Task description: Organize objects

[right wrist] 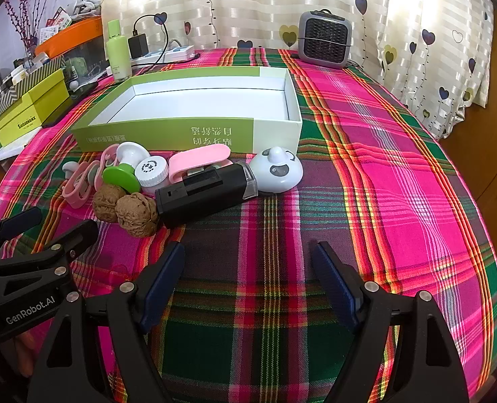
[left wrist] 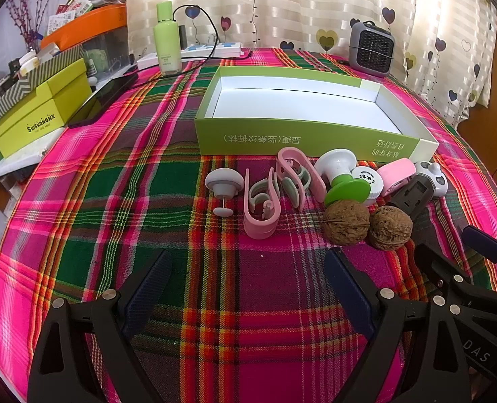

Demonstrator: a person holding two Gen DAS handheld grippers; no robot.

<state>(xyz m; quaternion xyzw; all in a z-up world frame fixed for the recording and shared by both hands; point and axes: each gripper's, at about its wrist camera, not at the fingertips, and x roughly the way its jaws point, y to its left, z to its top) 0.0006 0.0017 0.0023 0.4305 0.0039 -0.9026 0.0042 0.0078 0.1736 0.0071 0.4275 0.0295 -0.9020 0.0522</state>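
Note:
An empty green-and-white box (left wrist: 302, 136) (right wrist: 167, 132) lies open on the plaid cloth. In front of it runs a row of small items: a grey knob (left wrist: 224, 181), two pink clips (left wrist: 260, 206) (left wrist: 300, 176), a white-and-green knob (left wrist: 340, 176) (right wrist: 124, 173), a white round cap (right wrist: 151, 171), a pink case (right wrist: 199, 161), a black device (right wrist: 203, 193), a white panda gadget (right wrist: 277, 171) and two walnuts (left wrist: 345, 223) (right wrist: 136, 213). My left gripper (left wrist: 248, 270) hovers open short of the clips. My right gripper (right wrist: 250, 262) stands open short of the black device. Neither holds anything.
A grey heater (right wrist: 324, 38) stands at the back right by the curtain. A green bottle (left wrist: 166, 38), a power strip (left wrist: 211, 50) with cables, a dark phone (left wrist: 100, 104) and stacked green boxes (left wrist: 41, 114) crowd the back left. Bare plaid cloth (right wrist: 382, 168) spreads to the right.

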